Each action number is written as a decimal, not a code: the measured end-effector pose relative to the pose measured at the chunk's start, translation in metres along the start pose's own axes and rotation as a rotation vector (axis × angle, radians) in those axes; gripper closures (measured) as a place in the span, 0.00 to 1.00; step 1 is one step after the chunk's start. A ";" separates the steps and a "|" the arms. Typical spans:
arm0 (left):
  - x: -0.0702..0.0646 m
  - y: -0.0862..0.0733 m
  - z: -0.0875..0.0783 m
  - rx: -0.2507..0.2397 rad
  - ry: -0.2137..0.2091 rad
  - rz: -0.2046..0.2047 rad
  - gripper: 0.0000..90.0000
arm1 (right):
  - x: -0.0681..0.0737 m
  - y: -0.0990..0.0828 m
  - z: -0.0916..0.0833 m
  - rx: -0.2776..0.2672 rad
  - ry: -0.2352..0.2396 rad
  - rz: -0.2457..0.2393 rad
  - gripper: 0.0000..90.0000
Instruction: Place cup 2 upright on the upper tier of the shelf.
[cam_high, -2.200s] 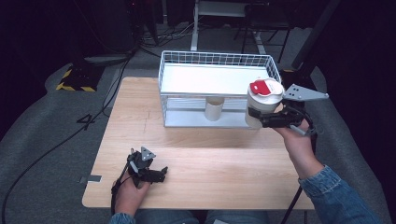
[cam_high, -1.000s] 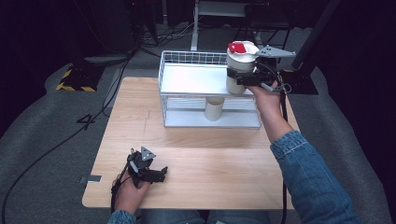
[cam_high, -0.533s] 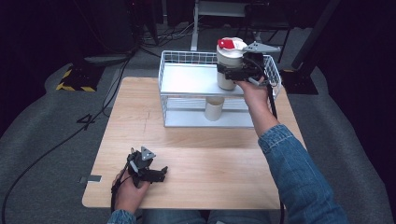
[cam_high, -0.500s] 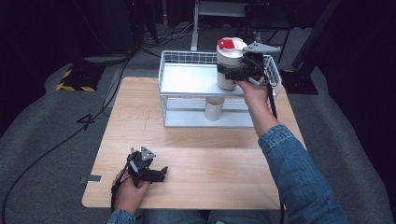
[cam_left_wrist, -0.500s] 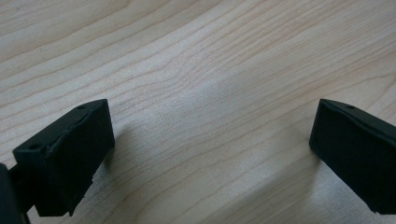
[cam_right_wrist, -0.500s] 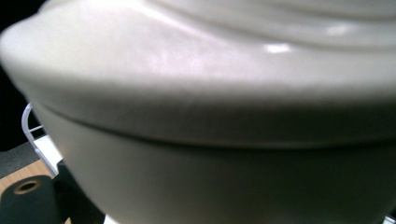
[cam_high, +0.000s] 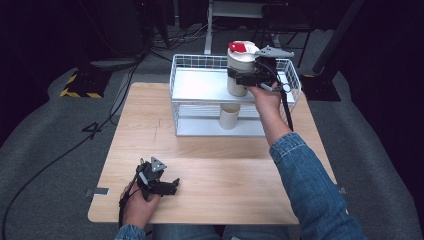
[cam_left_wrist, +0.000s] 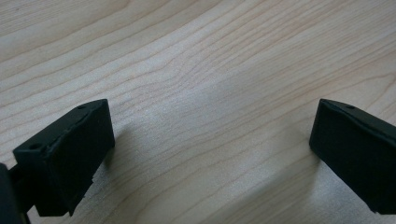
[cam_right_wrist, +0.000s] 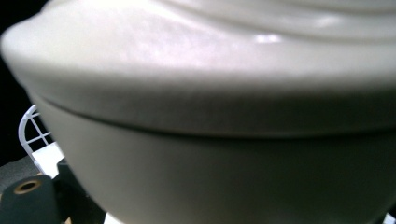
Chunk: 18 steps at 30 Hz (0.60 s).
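A pale wooden counter (cam_high: 215, 165) stands on grey carpet in a dark room. At its far edge sits a white wire rack (cam_high: 200, 90). The right gripper (cam_high: 247, 77) clamps its fingers on a white canister (cam_high: 239, 70) with a red lid patch, over the rack's top shelf, right end. A small cup (cam_high: 230, 117) stands on the lower shelf. The right gripper view shows the canister's pale wall up close. Near the counter's front edge, the left gripper (cam_high: 167, 185) rests, fingers (cam_left_wrist: 70, 154) wide apart over bare wood.
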<state>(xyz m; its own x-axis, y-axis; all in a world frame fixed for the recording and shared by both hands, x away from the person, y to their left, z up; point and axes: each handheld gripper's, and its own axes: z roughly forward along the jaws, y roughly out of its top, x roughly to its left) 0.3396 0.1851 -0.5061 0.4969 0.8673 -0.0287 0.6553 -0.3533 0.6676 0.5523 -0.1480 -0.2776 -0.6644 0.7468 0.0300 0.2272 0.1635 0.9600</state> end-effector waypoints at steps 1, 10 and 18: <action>0.000 0.000 0.000 0.000 0.000 0.001 0.01 | 0.000 0.000 0.000 0.001 0.001 0.000 0.12; 0.000 0.000 0.000 -0.001 -0.001 -0.005 0.01 | -0.003 -0.005 0.001 -0.022 0.007 0.012 0.12; 0.000 0.000 0.000 0.000 0.001 0.000 0.01 | -0.002 -0.003 0.001 0.003 0.001 -0.017 0.11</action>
<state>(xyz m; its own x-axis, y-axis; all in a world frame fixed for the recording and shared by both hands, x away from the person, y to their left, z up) 0.3395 0.1850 -0.5061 0.4965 0.8676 -0.0281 0.6552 -0.3533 0.6677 0.5536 -0.1499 -0.2810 -0.6689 0.7432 0.0140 0.2181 0.1781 0.9595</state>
